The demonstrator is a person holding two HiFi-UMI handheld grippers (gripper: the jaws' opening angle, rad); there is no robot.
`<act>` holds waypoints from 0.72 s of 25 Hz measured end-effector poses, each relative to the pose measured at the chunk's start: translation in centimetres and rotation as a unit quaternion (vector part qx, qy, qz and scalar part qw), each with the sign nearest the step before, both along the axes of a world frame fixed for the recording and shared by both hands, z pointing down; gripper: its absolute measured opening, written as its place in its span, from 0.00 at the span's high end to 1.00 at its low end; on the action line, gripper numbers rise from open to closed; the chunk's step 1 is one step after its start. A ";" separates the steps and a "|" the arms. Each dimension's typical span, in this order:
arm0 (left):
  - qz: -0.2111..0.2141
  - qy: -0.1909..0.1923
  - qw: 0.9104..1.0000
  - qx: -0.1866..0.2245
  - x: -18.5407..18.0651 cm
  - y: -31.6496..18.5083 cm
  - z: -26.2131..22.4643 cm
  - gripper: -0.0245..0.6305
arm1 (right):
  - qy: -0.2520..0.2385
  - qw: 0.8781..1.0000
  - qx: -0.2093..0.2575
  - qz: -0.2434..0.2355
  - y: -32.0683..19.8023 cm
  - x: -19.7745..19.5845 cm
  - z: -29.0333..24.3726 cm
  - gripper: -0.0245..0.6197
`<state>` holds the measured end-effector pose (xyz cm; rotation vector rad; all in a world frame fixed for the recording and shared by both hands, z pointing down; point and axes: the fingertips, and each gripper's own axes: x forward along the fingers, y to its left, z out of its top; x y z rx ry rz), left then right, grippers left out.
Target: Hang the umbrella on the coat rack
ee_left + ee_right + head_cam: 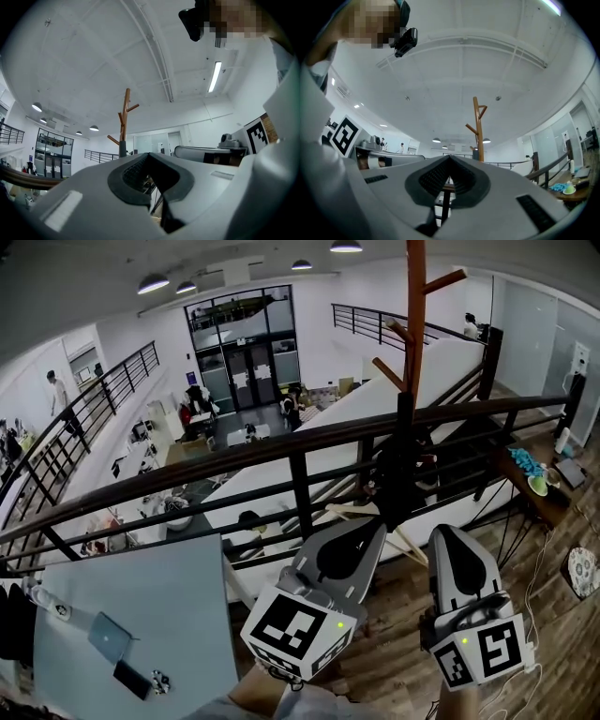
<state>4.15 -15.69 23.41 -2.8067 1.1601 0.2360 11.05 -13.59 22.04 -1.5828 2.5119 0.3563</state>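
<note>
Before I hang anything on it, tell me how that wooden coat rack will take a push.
The coat rack is a tall, thin wooden pole, so it is probably stiff yet apt to tip if pushed high up. Its pegs slope upward, so a hooked handle would likely stay put.

Ceiling lamps (346, 246) are glowing at twelve o'clock in the head view, spreading bright, even light with only faint shadows. A strip light (215, 76) is flaring at one o'clock in the left gripper view. All three pictures are bowing strongly and darkening toward black corners. The left hand-held gripper (149, 155) and right hand-held gripper (450, 158) are blurring up close, while the coat rack (478, 129) is showing sharp
</note>
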 end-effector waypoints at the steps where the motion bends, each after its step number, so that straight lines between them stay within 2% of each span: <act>1: 0.000 0.002 1.000 -0.004 -0.1 0.0 0.2 0.96 | -0.002 1.000 -0.002 0.001 0.1 0.0 0.2 0.96; 18: 0.008 -0.006 1.000 -0.014 0.4 0.7 0.6 0.96 | -0.002 1.000 -0.016 0.004 0.5 0.0 0.7 0.96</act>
